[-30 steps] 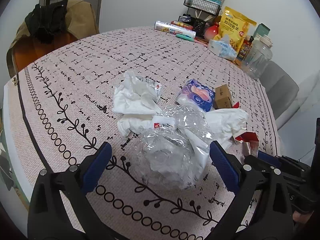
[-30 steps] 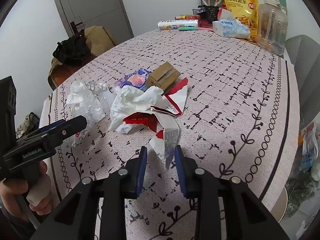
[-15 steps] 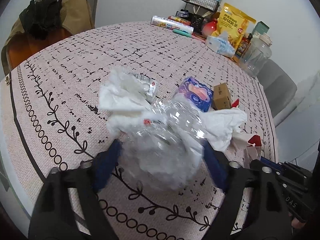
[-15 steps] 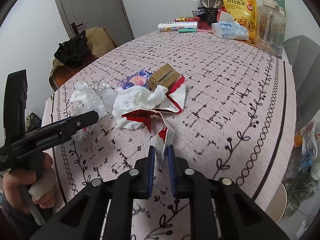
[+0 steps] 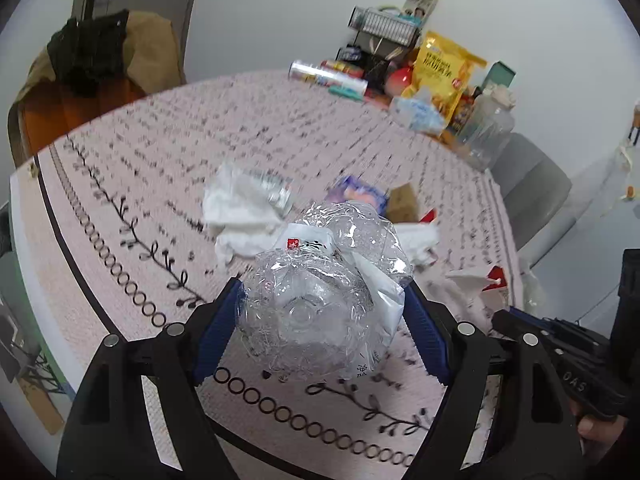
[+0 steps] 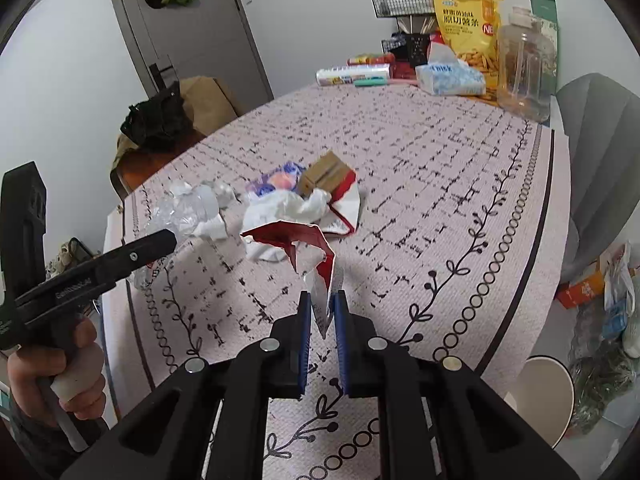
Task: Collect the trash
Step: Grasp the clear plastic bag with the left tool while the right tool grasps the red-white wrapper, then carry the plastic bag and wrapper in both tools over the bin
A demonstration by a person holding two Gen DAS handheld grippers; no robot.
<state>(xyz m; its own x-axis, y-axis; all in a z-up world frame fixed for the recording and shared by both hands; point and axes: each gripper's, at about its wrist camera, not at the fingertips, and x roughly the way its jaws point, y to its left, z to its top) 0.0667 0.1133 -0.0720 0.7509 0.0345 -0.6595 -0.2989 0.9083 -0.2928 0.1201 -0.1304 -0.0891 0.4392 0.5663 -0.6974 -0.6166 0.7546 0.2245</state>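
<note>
My left gripper (image 5: pixel 322 304) is shut on a crushed clear plastic bottle (image 5: pixel 320 292) and holds it lifted above the table's near edge; it also shows in the right wrist view (image 6: pixel 180 210). My right gripper (image 6: pixel 322 312) is shut on the end of a torn red and white wrapper (image 6: pixel 308 248), raised off the cloth. Crumpled white tissues (image 5: pixel 240 216) lie on the table behind the bottle. More white tissue (image 6: pixel 284 208), a purple packet (image 6: pixel 276 178) and a small brown cardboard box (image 6: pixel 326 172) lie in a heap mid-table.
The round table has a pink patterned cloth (image 6: pixel 440 168). At its far side stand a yellow snack bag (image 6: pixel 468 20), a tissue pack (image 6: pixel 450 78), a clear jar (image 6: pixel 524 72) and a wire rack (image 6: pixel 400 4). A grey chair (image 6: pixel 600 152) stands right, a white bin (image 6: pixel 540 396) below it.
My left gripper closed on the plastic bottle and lifted it off the table. My right gripper closed on the red and white wrapper and raised its end.
</note>
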